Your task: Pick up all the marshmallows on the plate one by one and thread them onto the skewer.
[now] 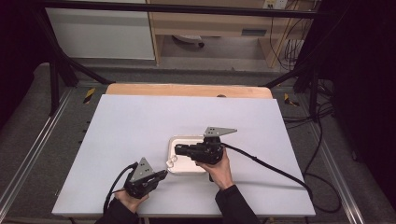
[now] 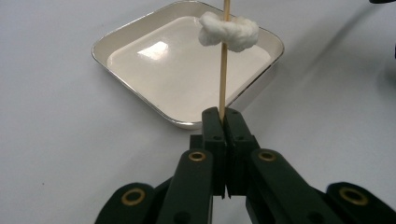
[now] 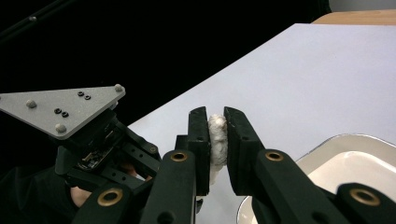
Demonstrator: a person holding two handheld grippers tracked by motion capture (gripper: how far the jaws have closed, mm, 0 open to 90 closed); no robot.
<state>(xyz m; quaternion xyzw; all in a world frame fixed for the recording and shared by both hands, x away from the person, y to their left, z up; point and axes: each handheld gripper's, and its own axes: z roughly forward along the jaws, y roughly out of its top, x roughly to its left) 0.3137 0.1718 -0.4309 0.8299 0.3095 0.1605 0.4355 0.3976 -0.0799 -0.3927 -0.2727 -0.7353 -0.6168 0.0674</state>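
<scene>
The left gripper point(image 2: 223, 122) is seen clenched on the lower end of a thin wooden skewer point(image 2: 223, 70), its two black jaws pressed flat together with the stick pinched between them. From that grip the skewer is carried straight out along the jaws' own line, so its long axis runs away from the left gripper and over the white tray point(image 2: 116, 42). A white marshmallow-like lump point(image 2: 229, 31) is threaded well up the stick, held clear above the tray's bare floor.

The right gripper point(image 3: 215, 140) is closed on a soft white piece point(image 3: 217, 144), which is squeezed between the pads and bulges a little at both edges; whether this is the same lump that sits on the skewer cannot be told for certain from its own view, though the left gripper's grey plate point(image 3: 65, 108) is seen just beside it.

In the high view the left gripper point(image 1: 161, 175) is pointed toward the tray's near left corner point(image 1: 171, 169), where the white lump point(image 1: 172, 161) is perched, and the right gripper point(image 1: 180, 150) is reached in across the tray from the other side. The two are thus set nearly at right angles, tips close together.

The next move is judged to turn on that axis: any sliding of the lump must be done along the stick's length, with the skewer kept steady by the left grip
</scene>
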